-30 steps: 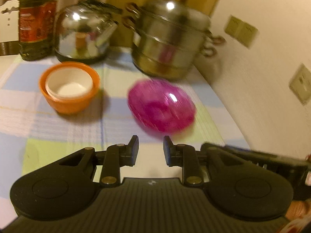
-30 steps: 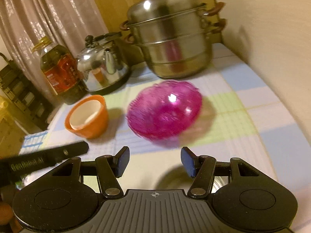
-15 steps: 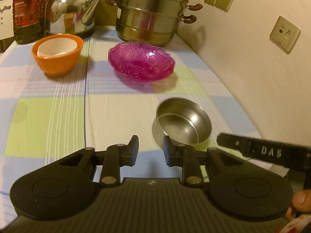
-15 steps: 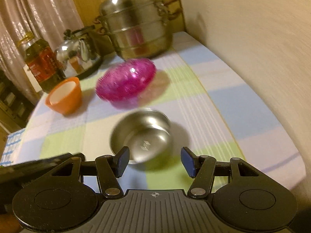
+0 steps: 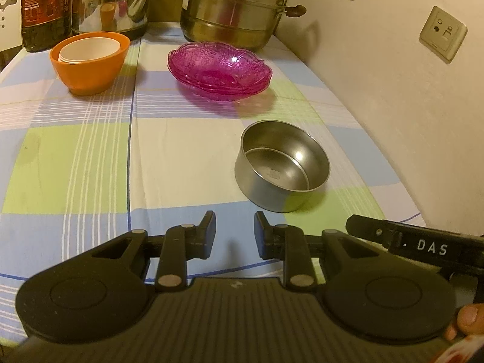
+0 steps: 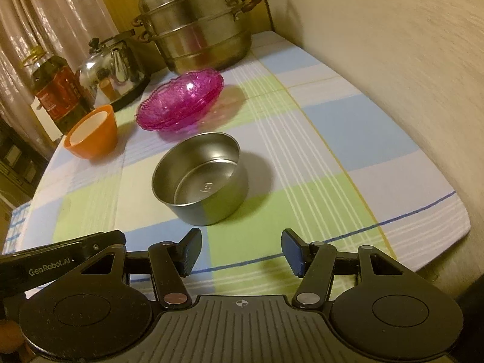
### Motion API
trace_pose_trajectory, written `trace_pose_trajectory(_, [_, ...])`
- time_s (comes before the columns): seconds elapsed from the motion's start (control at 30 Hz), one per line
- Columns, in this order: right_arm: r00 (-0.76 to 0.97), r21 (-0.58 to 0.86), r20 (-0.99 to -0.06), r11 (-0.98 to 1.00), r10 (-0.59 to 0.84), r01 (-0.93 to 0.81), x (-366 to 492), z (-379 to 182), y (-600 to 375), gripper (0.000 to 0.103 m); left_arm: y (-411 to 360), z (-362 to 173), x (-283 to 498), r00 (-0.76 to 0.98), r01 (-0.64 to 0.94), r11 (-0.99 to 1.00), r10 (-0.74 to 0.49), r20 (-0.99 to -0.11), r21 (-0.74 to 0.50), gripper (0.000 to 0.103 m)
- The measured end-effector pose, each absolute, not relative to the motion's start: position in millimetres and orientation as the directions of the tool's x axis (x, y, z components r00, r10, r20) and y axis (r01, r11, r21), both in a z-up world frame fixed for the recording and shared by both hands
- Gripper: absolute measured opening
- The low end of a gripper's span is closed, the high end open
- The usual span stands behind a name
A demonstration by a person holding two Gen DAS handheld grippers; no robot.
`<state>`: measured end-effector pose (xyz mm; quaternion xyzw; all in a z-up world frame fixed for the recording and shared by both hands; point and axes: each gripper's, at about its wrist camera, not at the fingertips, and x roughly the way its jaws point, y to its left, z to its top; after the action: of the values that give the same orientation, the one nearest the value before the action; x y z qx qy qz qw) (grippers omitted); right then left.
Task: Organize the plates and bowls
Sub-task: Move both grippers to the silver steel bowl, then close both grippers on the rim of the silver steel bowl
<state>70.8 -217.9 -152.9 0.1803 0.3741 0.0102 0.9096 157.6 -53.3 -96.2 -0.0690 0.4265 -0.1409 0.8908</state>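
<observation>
Two black two-finger grippers hang over a table w/ a blue, green & white checked cloth, neither holding anything. Left gripper has its jaws apart by a narrow gap, only cloth between them; right gripper stands wider, also empty. Round stainless-steel bowl w/ straight sides sits upright on the cloth just ahead of the right gripper, roughly in line w/ its gap; in the left wrist view it lies ahead & to the right of the left gripper. Behind it, apart from it, is a stack of pink scalloped glass plates. Left of that stack stands an orange plastic bowl w/ a white bowl nested inside. At the back, a tall stainless-steel steamer pot w/ brown handles, a shiny metal kettle & a dark oil bottle w/ red label. Cream wall w/ sockets runs along the table's right side. A fingertip shows at the lower right edge of the left wrist view.
</observation>
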Motion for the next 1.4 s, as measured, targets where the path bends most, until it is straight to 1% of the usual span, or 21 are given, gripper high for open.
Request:
trace_pose_trajectory(0.23, [0.725,0.375,-0.665,0.920,0.181,0.114,82,-155,-221,0.059,-55,-102,167,0.586,0.169,0.945,-0.325,-0.742,-0.280,0.024])
trace_pose_trajectory(0.37, [0.721,0.407,-0.662,0.905,0.202,0.121,94,-155,-226,0.059,-56,-103,181,0.590,0.151,0.942,-0.329,-0.737,-0.299,0.032])
trace_pose_trajectory(0.4, [0.720,0.413,-0.662,0.903,0.208,0.119,97,-155,-227,0.059,-56,-102,184,0.591,0.147,0.941,-0.331,-0.736,-0.305,0.032])
trace_pose_trajectory(0.63, [0.701,0.383,-0.686,0.916,0.196,0.119,135,-153,-237,0.059,-64,-107,213,0.591,0.128,0.944,-0.320,-0.741,-0.305,0.033])
trace_pose_trajectory(0.93, [0.680,0.445,-0.691,0.886,0.246,0.132,167,-167,-249,0.058,-70,-121,246,0.576,0.100,0.930,-0.344,-0.742,-0.354,0.033])
trace_pose_trajectory(1.23, [0.650,0.481,-0.701,0.867,0.292,0.129,180,-179,-244,0.058,-75,-136,263,0.551,0.086,0.927,-0.350,-0.757,-0.366,0.033])
trace_pose_trajectory(1.3, [0.649,0.486,-0.700,0.865,0.299,0.126,183,-181,-243,0.055,-74,-139,264,0.546,0.080,0.927,-0.348,-0.762,-0.366,0.032])
trace_pose_trajectory(1.33, [0.647,0.485,-0.701,0.865,0.300,0.125,184,-181,-242,0.050,-74,-140,264,0.542,0.078,0.927,-0.348,-0.765,-0.367,0.032])
trace_pose_trajectory(1.37, [0.645,0.483,-0.704,0.866,0.297,0.127,185,-182,-242,0.047,-74,-142,265,0.538,0.076,0.926,-0.350,-0.767,-0.369,0.032])
trace_pose_trajectory(1.4, [0.646,0.481,-0.705,0.867,0.293,0.132,186,-183,-242,0.046,-74,-143,265,0.536,0.076,0.926,-0.350,-0.768,-0.369,0.031])
